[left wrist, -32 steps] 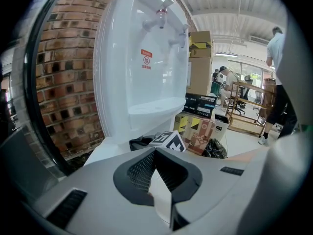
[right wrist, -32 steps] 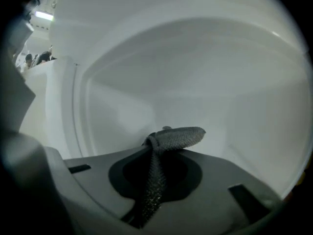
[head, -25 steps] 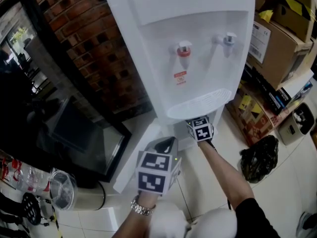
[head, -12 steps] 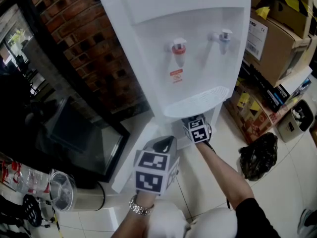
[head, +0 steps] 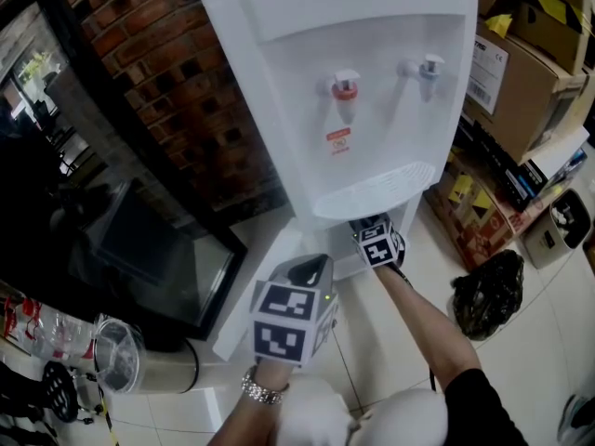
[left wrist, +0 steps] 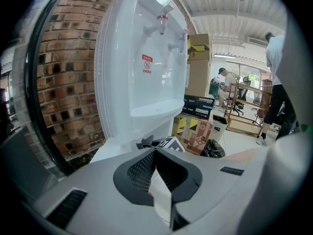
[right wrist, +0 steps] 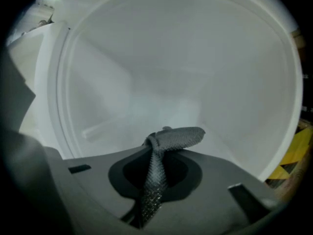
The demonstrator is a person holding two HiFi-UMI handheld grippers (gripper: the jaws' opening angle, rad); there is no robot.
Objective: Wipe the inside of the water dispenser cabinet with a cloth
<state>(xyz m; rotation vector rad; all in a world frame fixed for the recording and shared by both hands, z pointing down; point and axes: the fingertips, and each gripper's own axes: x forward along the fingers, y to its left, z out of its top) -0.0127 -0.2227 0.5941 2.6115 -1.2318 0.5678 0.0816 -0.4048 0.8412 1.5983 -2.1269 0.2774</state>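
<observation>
Pinches grey mesh cloth (right wrist: 171,137) in right tongs (right wrist: 156,142), inside water dispenser's (head: 372,26) white cabinet (right wrist: 186,72); long axis along the jaws, free end flopped rightward. Holds left tongs (left wrist: 155,152) closed, empty, outside the cabinet. Red sticker (head: 338,142) under red tap (head: 345,86): print unreadable.

Brick wall (head: 177,91), cardboard boxes (head: 525,72) and black bag (head: 485,295) show.
</observation>
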